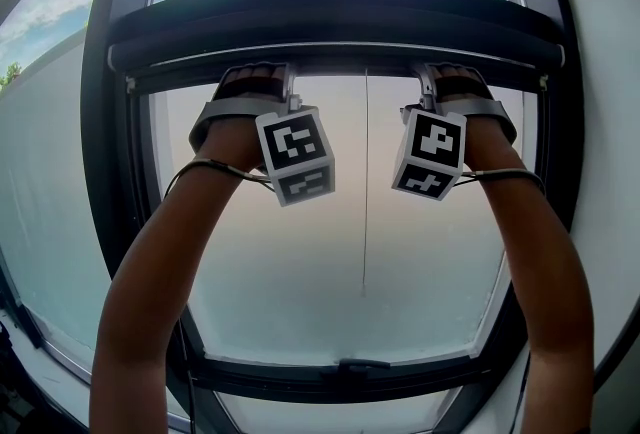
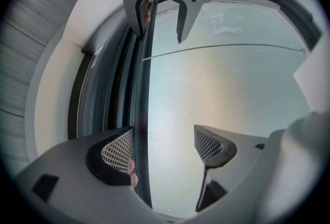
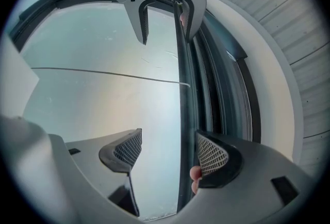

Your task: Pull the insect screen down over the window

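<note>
Insect screen bar (image 1: 350,65) at the very top of the window, straddled by both hand-held grippers.

The dark bar is seen just under the curved black roller housing (image 1: 330,17), inside the dark window frame (image 1: 120,222) and well above its lower edge. The left hand-held gripper (image 1: 285,87) and the right hand-held gripper (image 1: 430,82) are held up at it side by side, well apart from each other. In the left gripper view (image 2: 165,148) the jaws are spread wide, and the bar runs between them, close against the left-hand pad (image 2: 117,152). In the right gripper view (image 3: 167,153) the jaws are likewise spread, with the bar beside the right-hand pad (image 3: 212,155). Neither pair is clamped on it. A thin cord (image 1: 365,182) hangs down the middle of the pane, between the two forearms.
</note>
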Available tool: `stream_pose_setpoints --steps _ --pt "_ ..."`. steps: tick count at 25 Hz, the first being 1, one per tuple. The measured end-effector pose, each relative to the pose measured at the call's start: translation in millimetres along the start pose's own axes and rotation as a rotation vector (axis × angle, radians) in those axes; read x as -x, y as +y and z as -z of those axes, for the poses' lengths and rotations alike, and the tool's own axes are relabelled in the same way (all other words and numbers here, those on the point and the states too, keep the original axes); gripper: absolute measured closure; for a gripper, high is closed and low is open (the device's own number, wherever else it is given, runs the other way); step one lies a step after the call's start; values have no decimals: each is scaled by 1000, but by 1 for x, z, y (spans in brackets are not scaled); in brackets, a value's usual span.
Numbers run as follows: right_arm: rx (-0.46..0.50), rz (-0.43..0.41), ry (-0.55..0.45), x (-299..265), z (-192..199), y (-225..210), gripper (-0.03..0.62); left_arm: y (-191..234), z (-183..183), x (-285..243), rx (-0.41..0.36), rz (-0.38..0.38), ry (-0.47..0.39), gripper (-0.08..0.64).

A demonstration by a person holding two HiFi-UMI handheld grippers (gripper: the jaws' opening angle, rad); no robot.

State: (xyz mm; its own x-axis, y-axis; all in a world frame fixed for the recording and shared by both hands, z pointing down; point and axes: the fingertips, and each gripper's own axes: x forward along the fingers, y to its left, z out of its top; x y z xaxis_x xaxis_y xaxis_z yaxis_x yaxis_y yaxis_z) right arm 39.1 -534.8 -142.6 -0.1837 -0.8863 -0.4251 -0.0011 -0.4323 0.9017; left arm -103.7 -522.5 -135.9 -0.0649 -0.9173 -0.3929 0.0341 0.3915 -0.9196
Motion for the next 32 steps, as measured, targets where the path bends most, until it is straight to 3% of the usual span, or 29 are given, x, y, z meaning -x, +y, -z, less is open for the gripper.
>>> stream_pose_setpoints --steps 14,32 --pt "7 -77 12 6 -1 14 287 -11 0 5 20 35 -2 209" --pt "-6 -114 5 41 0 80 287 -75 -7 36 10 32 -6 209"
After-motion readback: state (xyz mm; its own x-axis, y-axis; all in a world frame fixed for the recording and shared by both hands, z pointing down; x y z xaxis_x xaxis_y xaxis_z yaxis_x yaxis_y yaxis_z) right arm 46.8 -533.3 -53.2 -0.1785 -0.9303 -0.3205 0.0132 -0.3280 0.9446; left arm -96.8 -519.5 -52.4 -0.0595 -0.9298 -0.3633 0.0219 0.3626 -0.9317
